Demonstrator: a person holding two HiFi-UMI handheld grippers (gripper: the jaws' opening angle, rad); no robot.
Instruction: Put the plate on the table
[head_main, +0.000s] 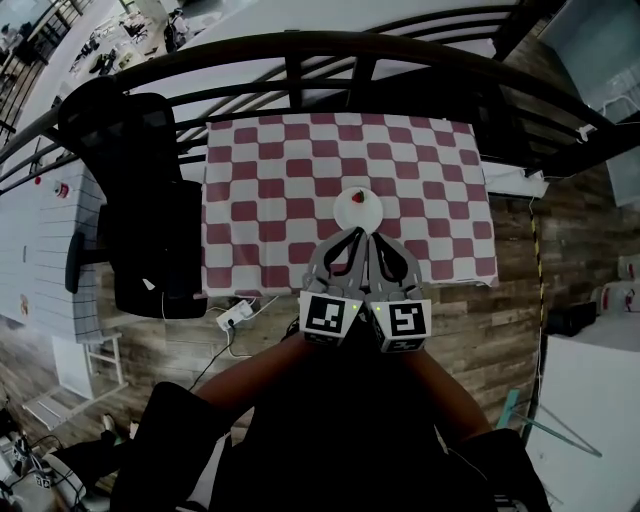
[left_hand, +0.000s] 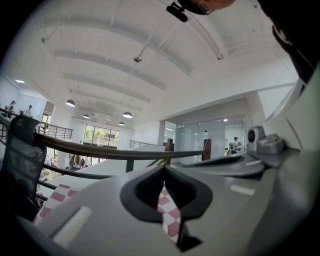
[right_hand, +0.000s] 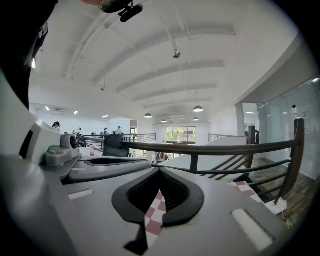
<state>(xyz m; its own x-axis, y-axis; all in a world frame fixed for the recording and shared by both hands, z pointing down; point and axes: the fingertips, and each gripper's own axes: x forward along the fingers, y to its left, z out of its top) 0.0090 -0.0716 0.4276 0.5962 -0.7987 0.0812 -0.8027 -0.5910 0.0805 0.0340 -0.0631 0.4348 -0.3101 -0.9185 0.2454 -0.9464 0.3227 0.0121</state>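
A small white plate (head_main: 354, 213) lies on the table's red-and-white checked cloth (head_main: 260, 180), near the front edge, with a small red item (head_main: 359, 197) on it. My left gripper (head_main: 352, 233) and right gripper (head_main: 373, 238) are held side by side just in front of the plate, tips pointing at it. Both are shut, with nothing between the jaws. In the left gripper view the shut left gripper (left_hand: 164, 170) shows only a sliver of checked cloth (left_hand: 170, 215) past its jaws. The right gripper view shows the same for the right gripper (right_hand: 160, 172). The plate is hidden in both gripper views.
A black office chair (head_main: 140, 200) stands at the table's left side. A dark curved railing (head_main: 300, 50) runs behind the table. A white power strip (head_main: 235, 316) lies on the wooden floor by the front left corner. White furniture (head_main: 50, 250) stands further left.
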